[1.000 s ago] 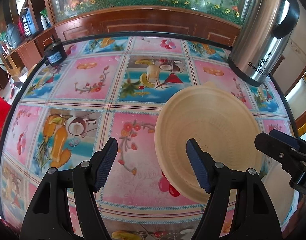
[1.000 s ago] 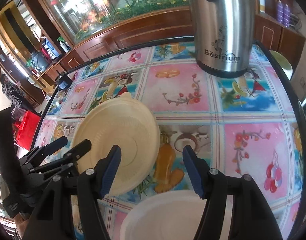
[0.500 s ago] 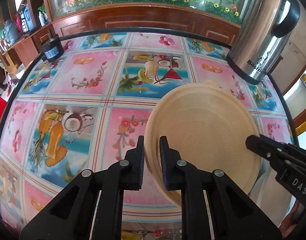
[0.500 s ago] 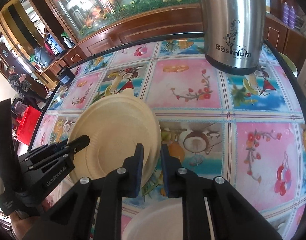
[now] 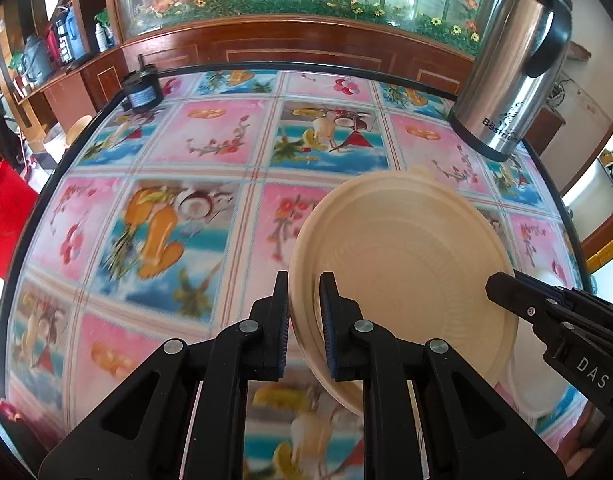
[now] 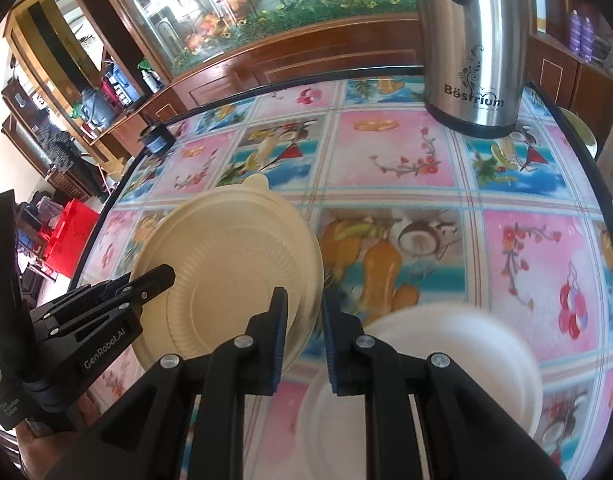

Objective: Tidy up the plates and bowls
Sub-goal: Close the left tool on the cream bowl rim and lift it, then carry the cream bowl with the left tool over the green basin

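Observation:
A beige round plate (image 5: 402,264) is held above the table by both grippers. My left gripper (image 5: 304,320) is shut on its left rim. My right gripper (image 6: 302,332) is shut on its right rim; the plate also shows in the right wrist view (image 6: 230,268). The right gripper shows at the plate's right edge in the left wrist view (image 5: 506,286). The left gripper shows at the plate's left edge in the right wrist view (image 6: 154,280). A white bowl (image 6: 434,364) sits on the table below and to the right of the plate.
A steel kettle (image 5: 510,64) stands at the back right of the round table with its fruit-print cloth (image 5: 210,148). A small black jar (image 5: 141,90) sits at the back left edge. A wooden cabinet with an aquarium stands behind the table.
Both grippers went from open to shut on opposite rims of the beige plate. The plate has since risen off the table and the view has shifted.

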{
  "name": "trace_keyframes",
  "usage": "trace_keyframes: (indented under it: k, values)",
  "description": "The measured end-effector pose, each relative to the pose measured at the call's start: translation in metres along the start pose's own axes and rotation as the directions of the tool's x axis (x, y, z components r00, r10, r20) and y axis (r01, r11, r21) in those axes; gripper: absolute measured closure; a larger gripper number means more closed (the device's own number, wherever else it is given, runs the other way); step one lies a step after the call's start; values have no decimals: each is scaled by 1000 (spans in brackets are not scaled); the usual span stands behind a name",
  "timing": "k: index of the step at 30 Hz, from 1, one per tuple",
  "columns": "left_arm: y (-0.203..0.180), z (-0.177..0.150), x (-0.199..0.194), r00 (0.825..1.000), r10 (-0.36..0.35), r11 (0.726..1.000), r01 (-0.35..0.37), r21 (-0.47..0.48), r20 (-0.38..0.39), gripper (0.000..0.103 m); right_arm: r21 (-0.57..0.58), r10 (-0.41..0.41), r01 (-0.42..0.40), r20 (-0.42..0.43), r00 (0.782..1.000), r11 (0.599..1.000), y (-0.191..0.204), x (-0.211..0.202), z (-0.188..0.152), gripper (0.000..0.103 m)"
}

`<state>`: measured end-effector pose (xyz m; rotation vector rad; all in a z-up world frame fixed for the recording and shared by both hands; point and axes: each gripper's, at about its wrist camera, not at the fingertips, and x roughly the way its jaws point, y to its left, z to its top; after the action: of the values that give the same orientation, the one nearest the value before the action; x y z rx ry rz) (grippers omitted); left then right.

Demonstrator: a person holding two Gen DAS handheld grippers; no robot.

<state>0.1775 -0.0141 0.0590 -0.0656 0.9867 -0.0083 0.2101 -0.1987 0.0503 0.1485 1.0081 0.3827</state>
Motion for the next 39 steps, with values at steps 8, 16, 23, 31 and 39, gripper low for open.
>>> trace_keyframes:
  k: [8, 16, 23, 31, 39]
  values:
    - [13, -38, -38, 1000, 5, 1000, -5, 6, 28, 89, -28, 11, -10, 5, 1000, 1000, 27, -25, -38, 87]
    - [25, -77, -69, 999, -13, 1000, 13, 2, 40, 89, -2, 48, -48, 31, 998, 999, 43, -53, -81, 87]
    - [33, -106, -107, 995, -4, 1000, 2, 24, 95, 89, -2, 62, -62, 74, 995, 998, 63, -80, -114, 86]
    - [57, -129, -131, 994, 7, 1000, -8, 13, 114, 89, -25, 98, -96, 103, 990, 995, 89, -98, -133, 85]
    - [83, -139, -155, 989, 17, 1000, -16, -4, 147, 89, -56, 118, -113, 100, 988, 992, 115, -99, -143, 84]
